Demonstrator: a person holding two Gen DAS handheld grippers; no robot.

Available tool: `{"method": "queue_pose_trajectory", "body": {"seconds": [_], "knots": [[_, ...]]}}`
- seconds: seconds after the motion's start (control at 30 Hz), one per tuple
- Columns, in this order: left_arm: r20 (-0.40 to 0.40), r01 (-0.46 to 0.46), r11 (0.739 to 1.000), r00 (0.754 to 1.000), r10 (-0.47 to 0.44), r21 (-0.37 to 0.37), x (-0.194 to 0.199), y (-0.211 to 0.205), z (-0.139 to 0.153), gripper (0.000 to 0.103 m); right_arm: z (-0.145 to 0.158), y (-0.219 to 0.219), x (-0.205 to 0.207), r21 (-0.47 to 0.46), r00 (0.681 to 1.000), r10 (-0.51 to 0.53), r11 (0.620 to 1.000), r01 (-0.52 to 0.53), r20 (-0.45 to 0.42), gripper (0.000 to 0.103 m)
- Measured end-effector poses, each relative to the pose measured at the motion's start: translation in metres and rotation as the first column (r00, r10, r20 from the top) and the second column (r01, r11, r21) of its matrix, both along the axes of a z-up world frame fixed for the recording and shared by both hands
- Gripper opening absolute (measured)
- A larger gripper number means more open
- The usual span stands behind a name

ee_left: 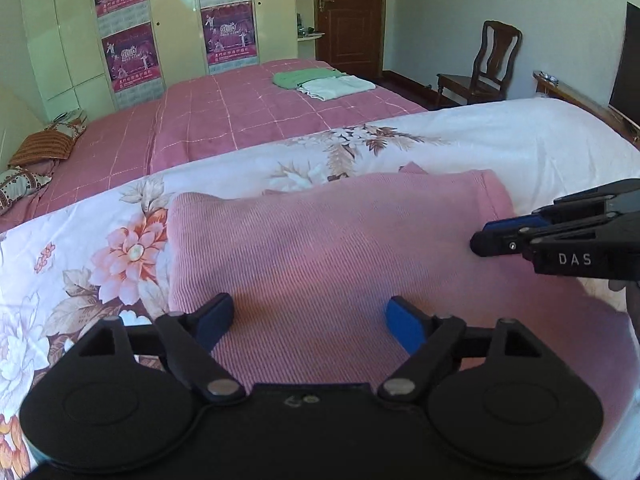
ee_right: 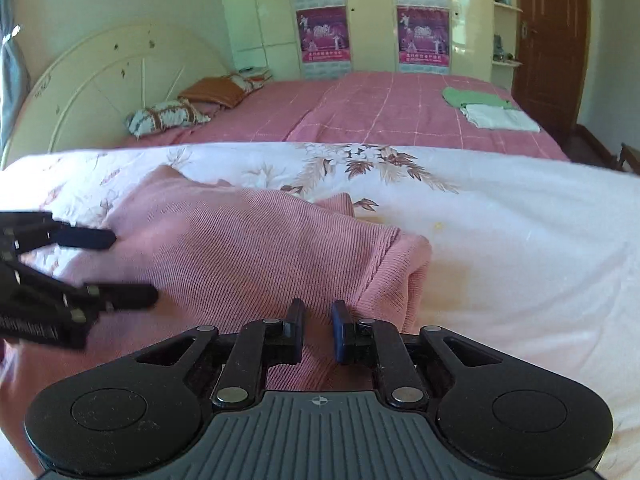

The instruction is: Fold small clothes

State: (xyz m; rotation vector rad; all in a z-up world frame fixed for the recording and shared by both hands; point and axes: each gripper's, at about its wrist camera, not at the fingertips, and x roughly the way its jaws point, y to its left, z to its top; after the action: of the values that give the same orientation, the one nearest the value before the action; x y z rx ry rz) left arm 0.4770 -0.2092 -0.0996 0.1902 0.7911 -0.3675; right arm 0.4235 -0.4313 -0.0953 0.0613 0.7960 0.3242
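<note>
One floral sheet (ee_left: 460, 152) spans mid-frame | pink garment (ee_left: 320, 248) lies folded on it, centre | left gripper (ee_left: 310, 320) spread wide over garment's near edge, lower centre | right gripper (ee_right: 318, 326) nearly closed, gap showing, pink cloth between fingers, grasp unclear

Pink ribbed knit garment (ee_left: 320, 256), partly folded, lies flat on floral white quilt (ee_left: 132, 248). Left wrist view: fills centre, far edge rounded from 10 to 2 o'clock, small corner poking up at 1 o'clock. Right wrist view: garment (ee_right: 248, 248) spreads from centre to 9 o'clock, folded doubled edge at 3 o'clock, bunched hem near 4 o'clock. Fine diagonal ribbing, few wrinkles.
</note>
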Motion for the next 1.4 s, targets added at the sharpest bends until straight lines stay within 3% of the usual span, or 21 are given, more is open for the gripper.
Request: {"method": "queue_pose_trajectory", "body": {"seconds": [0.07, 0.17, 0.3, 0.33, 0.37, 0.4, 0.47, 0.53, 0.63, 0.8, 0.97, 1.13, 1.3, 1.4], "knots": [[0.024, -0.014, 0.999, 1.0, 0.016, -0.047, -0.011, 0.012, 0.014, 0.07, 0.01, 0.002, -0.004, -0.007, 1.0, -0.014, 1.0, 0.014, 0.008, 0.013], [0.067, -0.047, 0.997, 0.996, 0.051, -0.059, -0.038, 0.031, 0.028, 0.071, 0.034, -0.001, -0.032, 0.007, 0.995, 0.003, 1.0, -0.004, 0.097, 0.013], [0.041, -0.07, 0.998, 0.997, 0.07, 0.004, -0.062, 0.039, 0.011, 0.072, 0.041, 0.002, -0.067, 0.0, 0.995, 0.052, 0.999, -0.052, 0.081, 0.015], [0.027, -0.077, 0.997, 0.997, 0.077, 0.012, -0.064, 0.039, 0.003, 0.073, 0.038, 0.004, -0.073, -0.005, 0.996, 0.062, 0.998, -0.062, 0.068, 0.018], [0.017, -0.084, 0.996, 0.996, 0.084, -0.017, -0.065, 0.041, -0.002, 0.074, 0.033, 0.006, -0.079, -0.016, 0.996, 0.065, 0.998, -0.064, 0.058, 0.034], [0.015, -0.095, 0.995, 0.995, 0.095, -0.031, -0.064, 0.042, -0.005, 0.079, 0.025, 0.01, -0.083, -0.043, 0.996, 0.074, 0.996, -0.073, 0.044, 0.038], [0.007, -0.113, 0.993, 0.994, 0.113, -0.034, -0.06, 0.043, -0.001, 0.079, 0.006, 0.016, -0.083, -0.109, 0.998, 0.068, 0.992, -0.066, 0.012, 0.038], [0.008, -0.112, 0.992, 0.994, 0.112, -0.052, -0.065, 0.044, 0.009, 0.073, 0.004, 0.016, -0.083, -0.107, 0.999, 0.051, 0.993, -0.049, 0.018, 0.038], [0.034, -0.092, 0.995, 0.995, 0.093, -0.036, -0.087, 0.049, 0.018, 0.073, 0.026, 0.012, -0.098, -0.051, 0.998, 0.024, 0.998, -0.02, 0.062, 0.038], [0.005, -0.125, 0.991, 0.992, 0.125, -0.054, -0.12, 0.061, 0.014, 0.074, 0.041, 0.02, -0.128, -0.063, 0.995, 0.059, 0.997, -0.054, 0.076, 0.038], [-0.093, -0.168, 0.983, 0.983, 0.161, -0.069, -0.127, 0.068, -0.012, 0.077, 0.012, 0.032, -0.136, -0.121, 0.998, 0.069, 0.99, -0.069, -0.007, 0.038], [-0.085, -0.182, 0.981, 0.981, 0.176, -0.071, -0.133, 0.071, -0.015, 0.081, -0.001, 0.038, -0.138, -0.157, 0.999, 0.038, 0.987, -0.04, -0.015, 0.038], [-0.068, -0.176, 0.983, 0.983, 0.172, -0.05, -0.141, 0.07, -0.006, 0.085, 0.001, 0.036, -0.14, -0.139, 1.0, 0.01, 0.99, -0.013, -0.02, 0.038], [-0.045, -0.175, 0.983, 0.984, 0.173, -0.048, -0.148, 0.074, 0.002, 0.092, 0.018, 0.02, -0.149, 0.003, 0.998, -0.057, 0.998, 0.057, 0.006, 0.038]]}}
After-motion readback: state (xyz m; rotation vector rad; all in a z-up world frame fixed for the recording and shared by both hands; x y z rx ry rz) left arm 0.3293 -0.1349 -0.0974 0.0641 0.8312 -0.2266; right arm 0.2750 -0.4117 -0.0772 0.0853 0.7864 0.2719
